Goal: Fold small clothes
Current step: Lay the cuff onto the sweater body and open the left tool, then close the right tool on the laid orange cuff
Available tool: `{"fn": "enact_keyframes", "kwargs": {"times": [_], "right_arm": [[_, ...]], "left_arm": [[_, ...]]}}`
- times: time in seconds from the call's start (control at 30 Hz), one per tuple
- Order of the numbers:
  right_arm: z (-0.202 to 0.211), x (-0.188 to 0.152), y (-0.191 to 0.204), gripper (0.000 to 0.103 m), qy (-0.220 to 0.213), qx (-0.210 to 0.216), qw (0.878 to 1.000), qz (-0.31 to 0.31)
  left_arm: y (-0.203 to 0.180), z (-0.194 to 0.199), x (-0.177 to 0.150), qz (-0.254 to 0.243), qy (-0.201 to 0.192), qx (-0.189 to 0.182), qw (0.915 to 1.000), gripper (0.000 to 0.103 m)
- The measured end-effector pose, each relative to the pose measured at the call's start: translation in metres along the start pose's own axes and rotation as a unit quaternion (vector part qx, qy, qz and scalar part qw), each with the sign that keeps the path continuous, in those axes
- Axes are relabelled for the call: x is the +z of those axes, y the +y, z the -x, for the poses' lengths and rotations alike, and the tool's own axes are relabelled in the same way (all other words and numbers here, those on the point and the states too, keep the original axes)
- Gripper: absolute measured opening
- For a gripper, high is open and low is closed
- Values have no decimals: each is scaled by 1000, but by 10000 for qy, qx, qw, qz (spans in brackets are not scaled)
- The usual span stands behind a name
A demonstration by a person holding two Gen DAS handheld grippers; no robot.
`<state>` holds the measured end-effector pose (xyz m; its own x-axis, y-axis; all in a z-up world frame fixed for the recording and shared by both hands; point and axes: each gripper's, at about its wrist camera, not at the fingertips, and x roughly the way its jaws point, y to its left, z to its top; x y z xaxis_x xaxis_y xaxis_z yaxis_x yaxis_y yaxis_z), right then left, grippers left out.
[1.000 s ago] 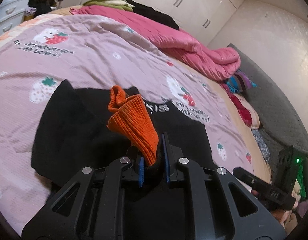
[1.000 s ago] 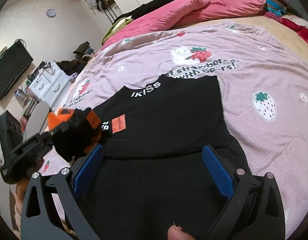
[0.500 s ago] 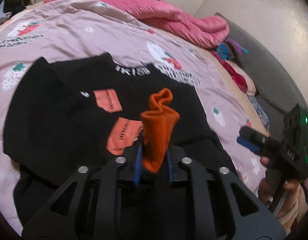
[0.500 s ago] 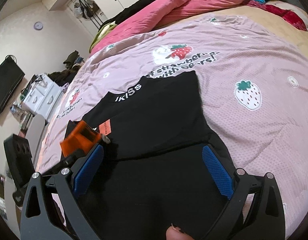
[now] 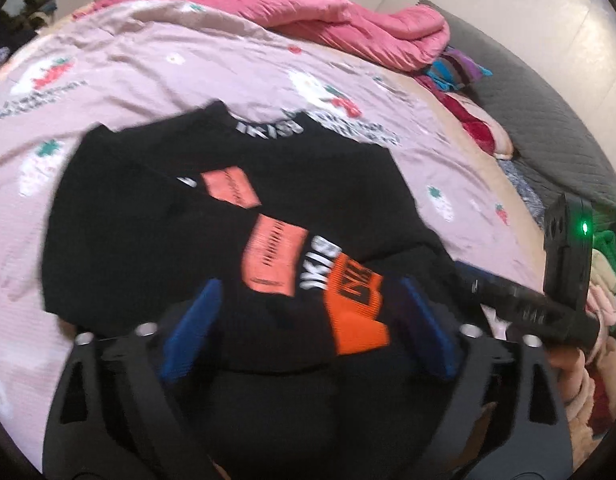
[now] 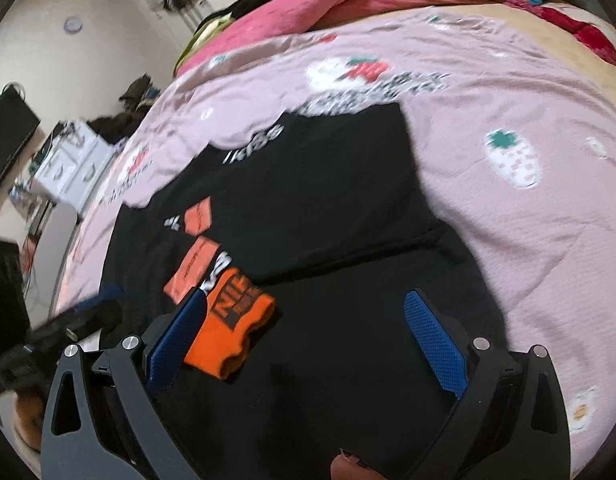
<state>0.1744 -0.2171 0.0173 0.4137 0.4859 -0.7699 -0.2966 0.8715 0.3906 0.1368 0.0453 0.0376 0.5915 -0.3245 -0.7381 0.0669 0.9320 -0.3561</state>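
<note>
Pink strawberry-print bedspread [image 5: 156,64]: your left gripper [image 5: 308,332], clamped on the orange ribbed cuff [image 5: 357,312] a second ago, now gapes, sleeve laid across the black knit sweater [image 5: 315,184]; your right gripper [image 6: 304,340] also gapes.

My left gripper [image 5: 308,328] stands wide open over the black top [image 5: 156,240], orange cuff [image 5: 357,312] lying between its fingers. Bare pink sheet [image 6: 507,208] lies free to the right of the top. The pink quilt [image 5: 347,32] blocks the bed's far edge.
</note>
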Motion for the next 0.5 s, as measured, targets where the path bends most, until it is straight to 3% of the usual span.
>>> {"fn": "enact_keyframes", "kwargs": {"times": [0.2,0.4,0.5], "right_arm": [[-22,-9,28,95,195,40,9991,363],[-41,-9,35,75,258,62,9992,310],[-54,-9,31,56,402,159,9990,113]], "left_arm": [[17,9,7,-12,-84,484,9988,94],[36,16,10,225,-139,656,9975,94],[46,20,9,367,-163,653,9971,94]]}}
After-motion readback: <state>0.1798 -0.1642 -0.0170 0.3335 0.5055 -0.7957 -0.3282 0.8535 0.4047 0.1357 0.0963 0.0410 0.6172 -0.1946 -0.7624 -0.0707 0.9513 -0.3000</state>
